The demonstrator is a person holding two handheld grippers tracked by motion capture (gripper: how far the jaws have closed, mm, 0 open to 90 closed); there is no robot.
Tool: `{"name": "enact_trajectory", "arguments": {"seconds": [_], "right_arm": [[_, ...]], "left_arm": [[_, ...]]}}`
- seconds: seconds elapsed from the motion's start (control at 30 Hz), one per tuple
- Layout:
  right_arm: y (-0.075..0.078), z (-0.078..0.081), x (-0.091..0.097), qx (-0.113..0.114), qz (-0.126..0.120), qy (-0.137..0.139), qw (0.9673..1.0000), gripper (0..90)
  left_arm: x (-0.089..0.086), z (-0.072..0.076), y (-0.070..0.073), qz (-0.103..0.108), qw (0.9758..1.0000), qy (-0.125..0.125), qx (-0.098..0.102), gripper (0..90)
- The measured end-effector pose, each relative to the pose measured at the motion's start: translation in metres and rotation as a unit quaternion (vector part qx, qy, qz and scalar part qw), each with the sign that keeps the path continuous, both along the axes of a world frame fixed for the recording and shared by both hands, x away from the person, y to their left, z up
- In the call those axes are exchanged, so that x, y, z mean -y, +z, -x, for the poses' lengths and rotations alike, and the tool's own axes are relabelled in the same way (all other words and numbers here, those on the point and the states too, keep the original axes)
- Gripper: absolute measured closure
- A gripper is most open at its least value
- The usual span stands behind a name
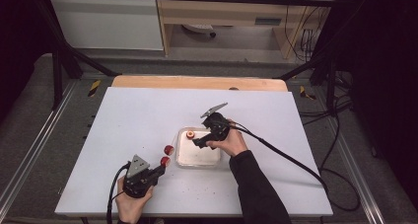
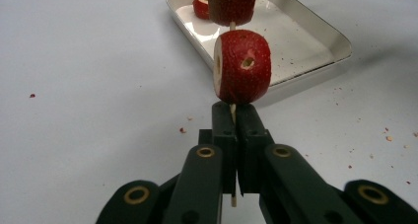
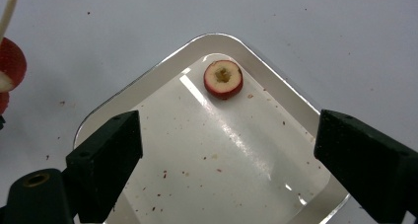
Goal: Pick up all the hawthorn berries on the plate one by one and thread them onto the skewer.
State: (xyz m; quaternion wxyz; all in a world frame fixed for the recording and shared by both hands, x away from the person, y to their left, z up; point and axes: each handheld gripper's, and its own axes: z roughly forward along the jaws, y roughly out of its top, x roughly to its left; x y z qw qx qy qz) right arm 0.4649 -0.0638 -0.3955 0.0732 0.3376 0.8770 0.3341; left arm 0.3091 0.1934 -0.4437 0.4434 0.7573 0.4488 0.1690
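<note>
The left gripper point(image 2: 235, 116) has its fingers clamped on a thin wooden skewer point(image 2: 232, 110) threaded through two seeded red strawberry pieces point(image 2: 242, 66). The right gripper point(image 3: 224, 150), fingers wide apart, hovers over a glossy white rounded tray point(image 3: 148, 83) mid-frame holding one cored slice point(image 3: 223, 79). The surface point(image 1: 138, 115) is matte white and crumb-speckled.

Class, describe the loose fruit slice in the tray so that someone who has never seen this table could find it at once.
On the white table sits a shallow white tray. In its far corner lies a round red-skinned slice with a pale cut face and a hollow centre. Unlike the two red pieces threaded on the skewer, it lies flat and free.
</note>
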Motion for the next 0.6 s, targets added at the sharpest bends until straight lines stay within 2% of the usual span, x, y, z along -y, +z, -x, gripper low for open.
{"name": "enact_trajectory", "arguments": {"seconds": [0.27,0.33,0.4,0.5,0.6], "right_arm": [[-0.004,-0.016,-0.018,-0.013,0.015,0.014,0.9997,13.4],[-0.005,-0.02,-0.021,-0.014,0.026,0.02,0.9994,14.7],[-0.007,-0.023,-0.025,-0.014,0.036,0.026,0.9989,17.4],[-0.009,-0.028,-0.028,-0.023,0.033,0.031,0.9987,20.9],[-0.011,-0.032,-0.032,-0.025,0.042,0.033,0.9983,24.3]], "left_arm": [[-0.001,-0.002,-0.001,-0.007,1.0,-0.006,-0.004,88.2],[-0.001,-0.002,-0.001,-0.009,0.9999,-0.006,-0.004,88.1],[-0.001,-0.002,-0.001,-0.013,0.9999,-0.006,-0.004,88.2],[-0.002,-0.002,-0.002,-0.014,0.9999,-0.005,-0.006,88.2],[-0.003,-0.003,-0.002,-0.015,0.9999,-0.006,-0.006,88.2]]}}
